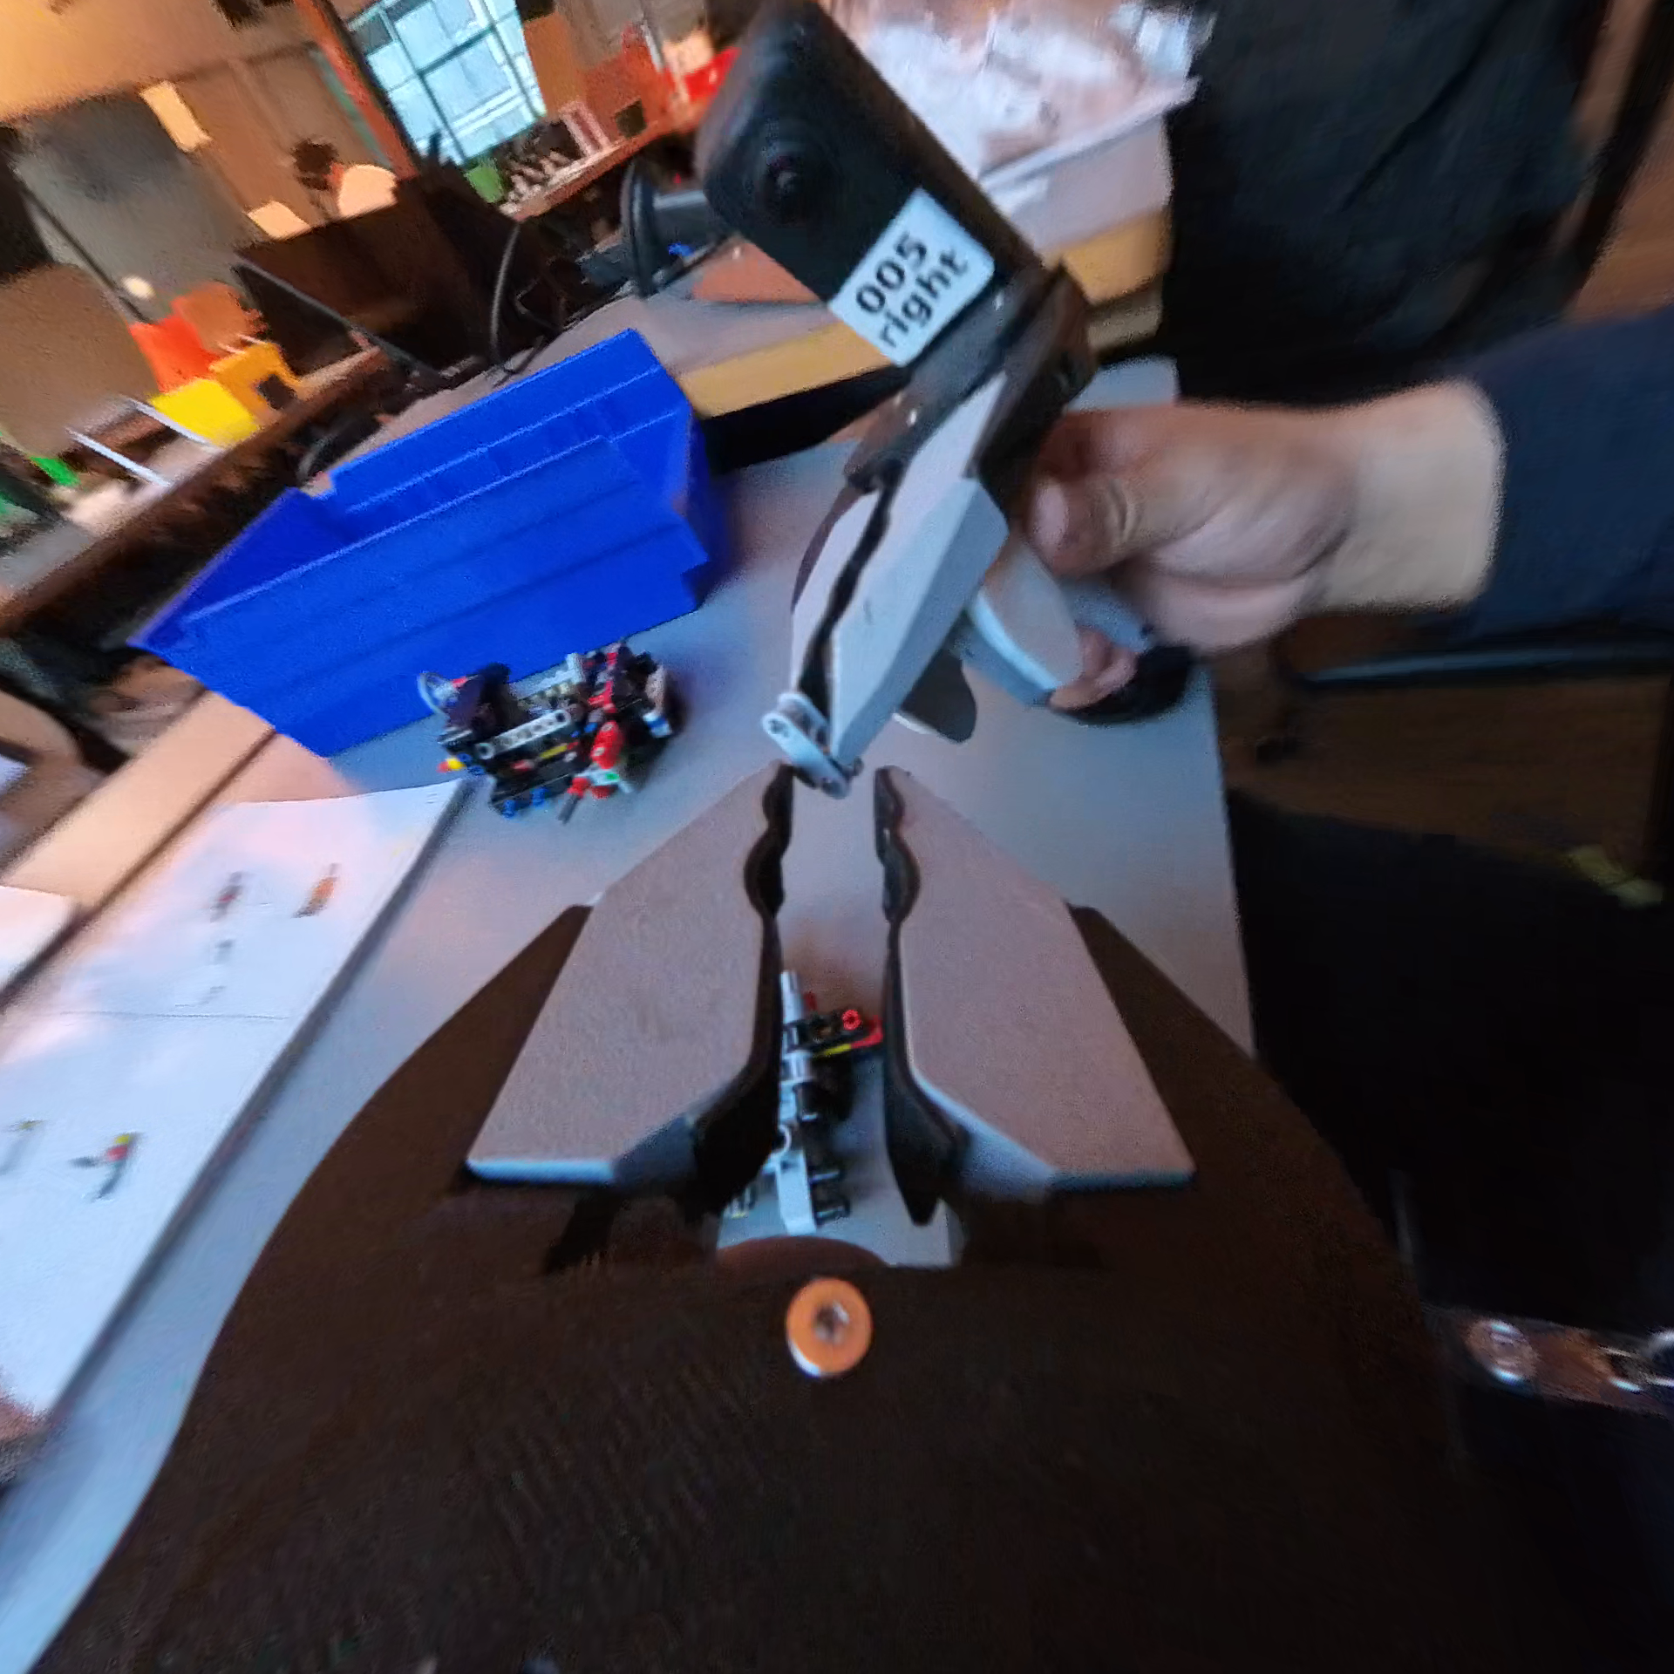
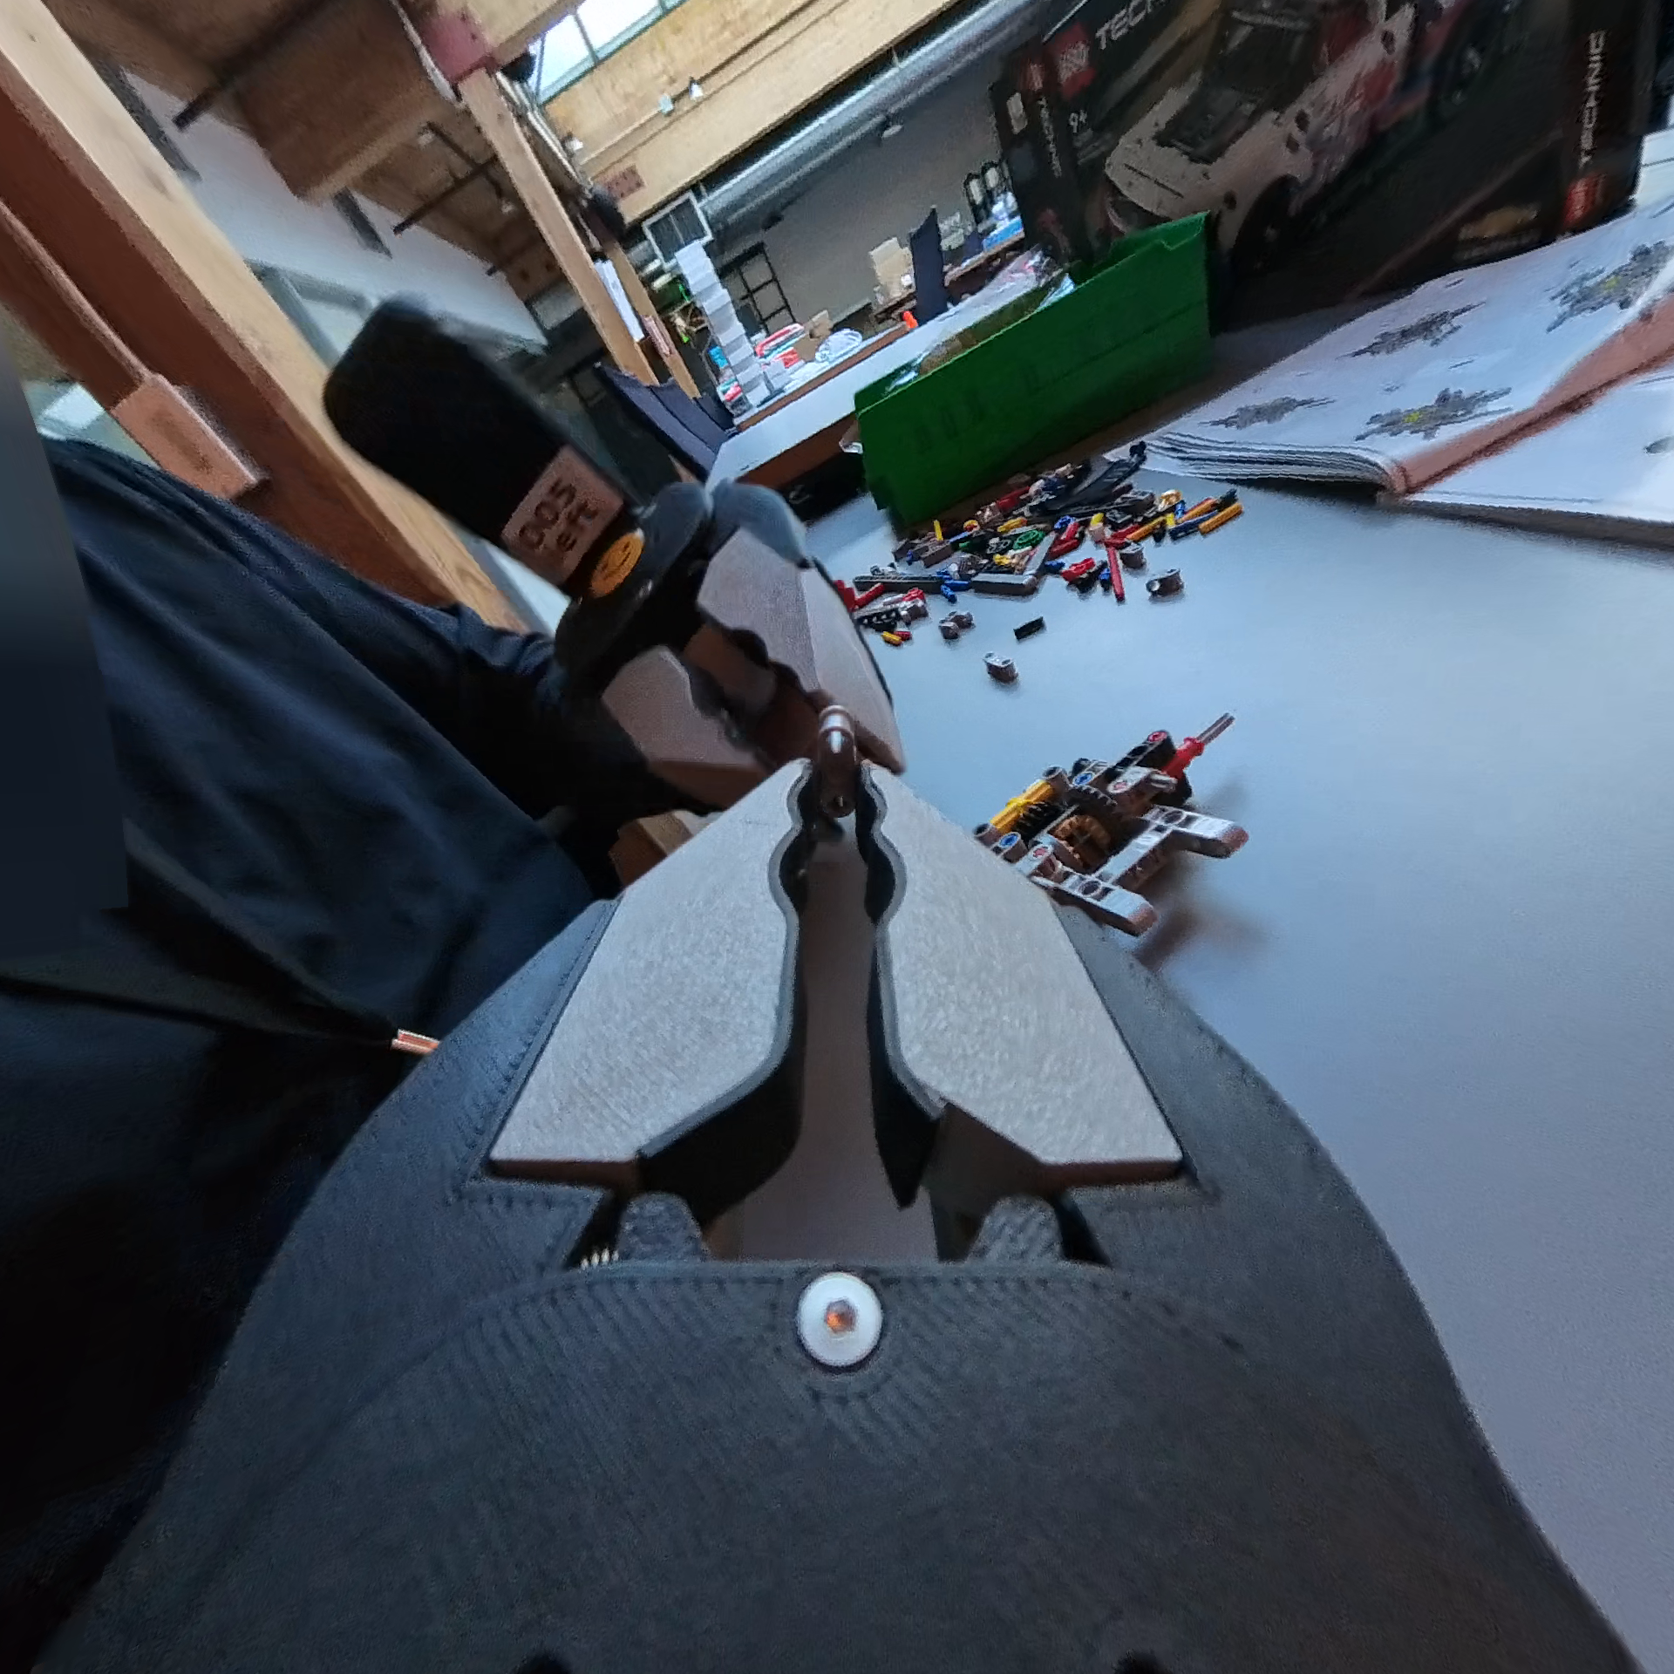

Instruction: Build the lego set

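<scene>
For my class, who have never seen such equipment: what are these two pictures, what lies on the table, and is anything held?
A person holds two hand-held grippers, each with a camera looking along its fingers. In the left view, the left gripper stands open, holding nothing. Opposite, a hand holds the right gripper, shut on a small grey connector piece. The right view shows that piece from its own gripper. On the grey table lie loose building pieces, two part-built models, an open booklet, and blue and green bins.
</scene>
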`<state>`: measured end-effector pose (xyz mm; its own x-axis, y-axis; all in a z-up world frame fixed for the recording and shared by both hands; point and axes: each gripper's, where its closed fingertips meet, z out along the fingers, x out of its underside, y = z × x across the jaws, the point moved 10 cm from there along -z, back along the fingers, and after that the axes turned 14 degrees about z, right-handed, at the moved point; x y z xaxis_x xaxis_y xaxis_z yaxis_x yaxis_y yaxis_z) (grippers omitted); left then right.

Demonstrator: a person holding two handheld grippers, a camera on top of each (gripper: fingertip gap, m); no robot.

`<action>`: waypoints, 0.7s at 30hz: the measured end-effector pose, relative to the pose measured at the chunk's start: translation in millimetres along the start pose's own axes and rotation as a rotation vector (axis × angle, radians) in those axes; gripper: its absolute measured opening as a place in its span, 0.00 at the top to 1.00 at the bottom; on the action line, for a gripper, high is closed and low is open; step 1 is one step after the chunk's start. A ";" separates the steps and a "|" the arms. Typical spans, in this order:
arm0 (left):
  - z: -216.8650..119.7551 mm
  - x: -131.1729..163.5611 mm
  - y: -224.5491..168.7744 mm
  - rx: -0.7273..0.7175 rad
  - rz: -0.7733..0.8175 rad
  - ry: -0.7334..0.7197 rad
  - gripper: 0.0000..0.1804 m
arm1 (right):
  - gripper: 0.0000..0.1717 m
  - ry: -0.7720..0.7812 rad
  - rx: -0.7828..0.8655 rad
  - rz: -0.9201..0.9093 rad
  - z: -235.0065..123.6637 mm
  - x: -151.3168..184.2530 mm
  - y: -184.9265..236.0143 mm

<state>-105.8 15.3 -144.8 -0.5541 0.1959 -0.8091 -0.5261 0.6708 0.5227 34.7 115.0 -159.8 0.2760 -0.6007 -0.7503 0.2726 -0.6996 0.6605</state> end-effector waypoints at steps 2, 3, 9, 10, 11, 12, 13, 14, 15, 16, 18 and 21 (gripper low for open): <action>-4.3 0.9 6.4 0.065 -0.058 -0.050 0.93 | 0.97 0.029 -0.001 -0.008 0.3 0.2 0.2; -5.3 1.6 7.3 0.105 -0.060 -0.056 0.93 | 0.97 0.045 -0.010 -0.008 0.2 0.7 0.3; -8.5 -0.9 2.2 0.055 0.169 -0.035 0.83 | 0.98 0.053 -0.071 0.086 0.8 2.1 -3.0; -8.4 -1.9 -0.8 0.021 0.253 -0.014 0.82 | 0.98 0.058 -0.087 0.110 1.5 2.7 -3.6; -8.1 -2.6 -4.2 -0.007 0.334 0.004 0.82 | 0.98 0.064 -0.102 0.130 2.4 3.4 -3.9; -7.7 -3.1 -7.7 -0.026 0.401 0.016 0.83 | 0.98 0.071 -0.111 0.144 3.4 4.0 -4.2; -7.1 -3.7 -10.6 -0.042 0.447 0.025 0.84 | 0.98 0.080 -0.113 0.153 4.5 4.7 -4.6; -6.4 -4.1 -12.7 -0.053 0.471 0.029 0.84 | 0.98 0.091 -0.115 0.159 5.7 5.2 -4.6; -5.6 -4.2 -14.4 -0.056 0.484 0.032 0.85 | 0.98 0.102 -0.121 0.164 7.1 5.9 -4.3; -5.5 -4.1 -15.4 -0.061 0.498 0.033 0.87 | 0.97 0.111 -0.125 0.169 8.4 6.6 -4.1; -6.1 -3.1 -16.7 -0.068 0.543 0.039 0.87 | 0.97 0.117 -0.123 0.176 9.4 7.2 -4.5; -4.9 -1.3 -17.8 -0.068 0.604 0.084 0.87 | 0.97 0.129 -0.095 0.201 10.5 8.0 -7.1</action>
<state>-98.9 -0.4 -151.7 -0.8148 0.4681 -0.3419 -0.1414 0.4116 0.9004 25.3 111.1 -170.8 0.4475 -0.6655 -0.5974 0.2839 -0.5277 0.8006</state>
